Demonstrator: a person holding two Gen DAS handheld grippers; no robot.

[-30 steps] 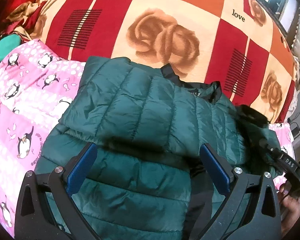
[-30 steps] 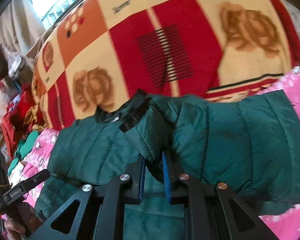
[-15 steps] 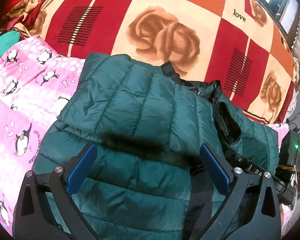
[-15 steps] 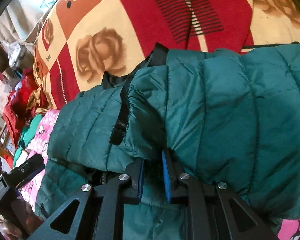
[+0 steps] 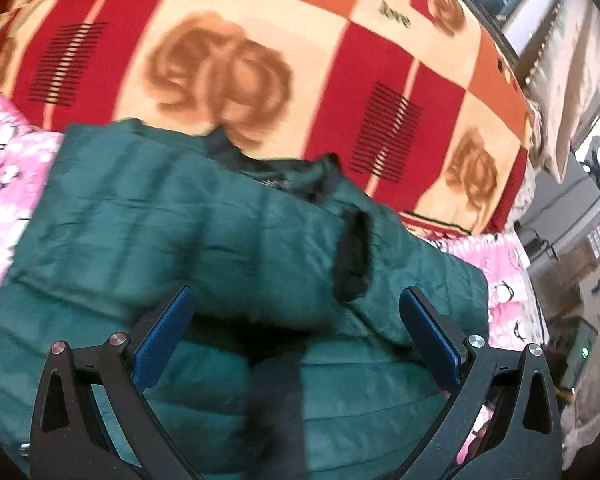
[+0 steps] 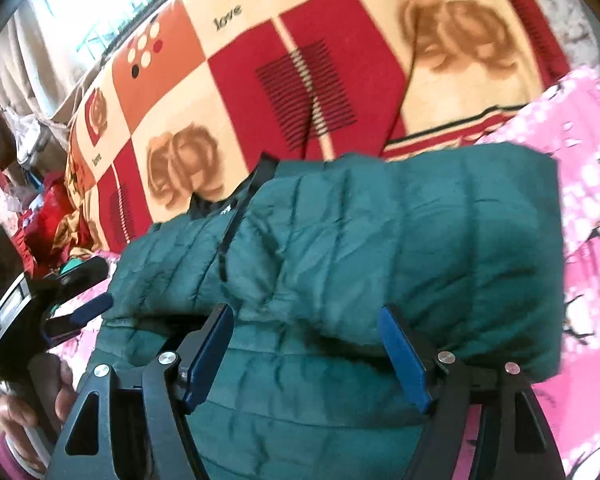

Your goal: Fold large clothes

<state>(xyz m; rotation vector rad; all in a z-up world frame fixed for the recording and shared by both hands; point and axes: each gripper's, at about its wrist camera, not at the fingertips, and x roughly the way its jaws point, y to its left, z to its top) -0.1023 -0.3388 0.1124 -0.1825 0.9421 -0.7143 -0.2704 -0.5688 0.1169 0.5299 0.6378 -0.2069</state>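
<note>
Both the left tool (image 5: pixel 296 340) and right tool (image 6: pixel 306 354) gape apart over the puffy, quilted green jacket (image 6: pixel 380 248).

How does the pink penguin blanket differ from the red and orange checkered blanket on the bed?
The pink penguin blanket is pink with white dots and small penguins; the checkered blanket has large red, orange and cream squares with brown roses and the word "love". The pink one lies along both sides of the green puffer jacket; the checkered one spreads beyond the jacket's collar. Both lie spread on the bed, and the jacket rests partly on each.
</note>
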